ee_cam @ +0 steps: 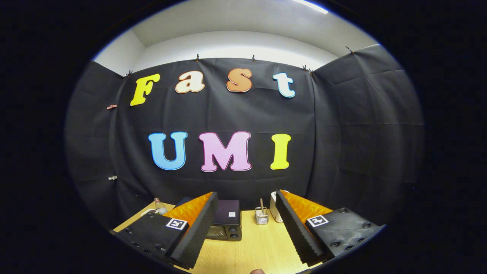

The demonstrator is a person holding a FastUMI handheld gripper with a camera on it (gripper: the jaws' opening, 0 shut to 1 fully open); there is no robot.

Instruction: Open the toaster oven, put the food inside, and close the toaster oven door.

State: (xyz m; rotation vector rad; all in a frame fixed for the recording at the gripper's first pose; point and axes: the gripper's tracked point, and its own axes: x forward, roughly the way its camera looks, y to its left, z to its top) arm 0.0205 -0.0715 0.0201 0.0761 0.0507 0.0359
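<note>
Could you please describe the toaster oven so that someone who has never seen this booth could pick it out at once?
Start at the light wooden table against the black cloth wall. Beyond the open claw, by its left finger, sits the toaster oven, its door closed. It is the only dark, boxy appliance there; the small glass holder and white container beside it are paler.

The jaws are black with ribbed inner pads [199, 232], orange behind, each carrying a black-and-white square marker [177, 223]. The surface [251, 247] is pale yellow wood grain. The oven [227, 220] is black with a small white label. A clear basket [261, 215] and a white container [274, 207] stand beyond.
</note>
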